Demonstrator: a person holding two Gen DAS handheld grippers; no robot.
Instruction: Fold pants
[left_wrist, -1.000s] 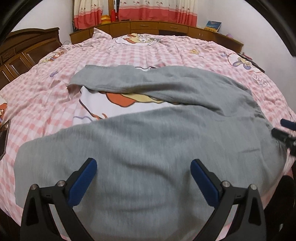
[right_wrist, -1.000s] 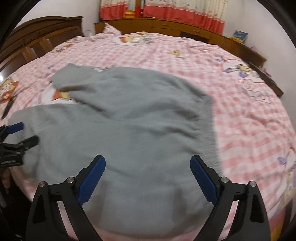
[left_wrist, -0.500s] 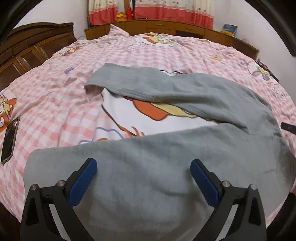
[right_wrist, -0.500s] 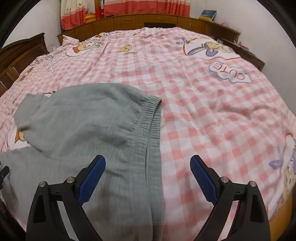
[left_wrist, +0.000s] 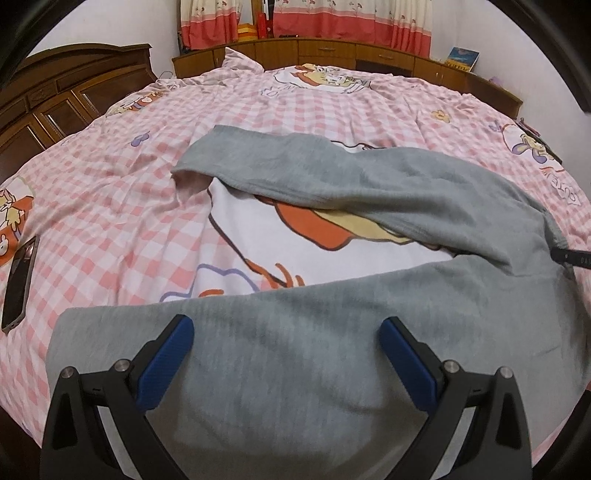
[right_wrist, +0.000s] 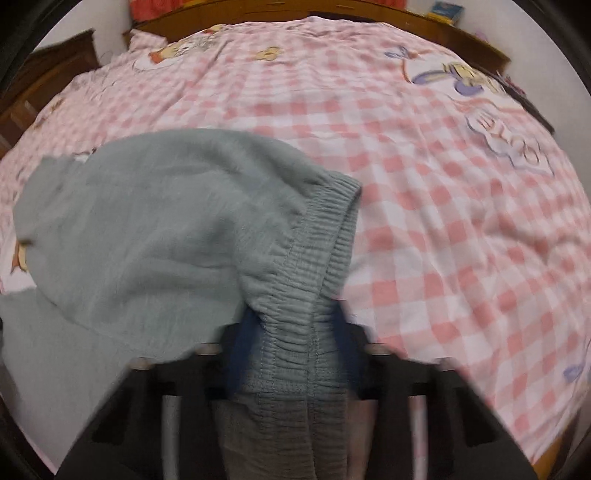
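Observation:
Grey pants (left_wrist: 332, 354) lie spread on the pink checked bed (left_wrist: 110, 192), one leg near me and the other leg (left_wrist: 332, 181) angled off behind it. My left gripper (left_wrist: 284, 328) hovers open over the near leg, nothing between its blue pads (left_wrist: 166, 354). In the right wrist view the ribbed waistband (right_wrist: 314, 258) runs up between the blurred fingers of my right gripper (right_wrist: 295, 332). Its jaws are closing and the pads pinch the bunched waistband. A black part of the right gripper (left_wrist: 570, 256) shows at the waist end in the left wrist view.
A dark phone (left_wrist: 18, 280) lies on the bed at the far left. A dark wooden wardrobe (left_wrist: 55, 99) stands to the left and a wooden ledge (left_wrist: 332, 51) with curtains behind the bed. Bare bedspread stretches right of the waistband (right_wrist: 461, 221).
My right gripper swung right from the middle of the pants to the waistband, dropped lower and closed its wide jaws onto it. The left view drifted slightly left along the near leg, jaws unchanged.

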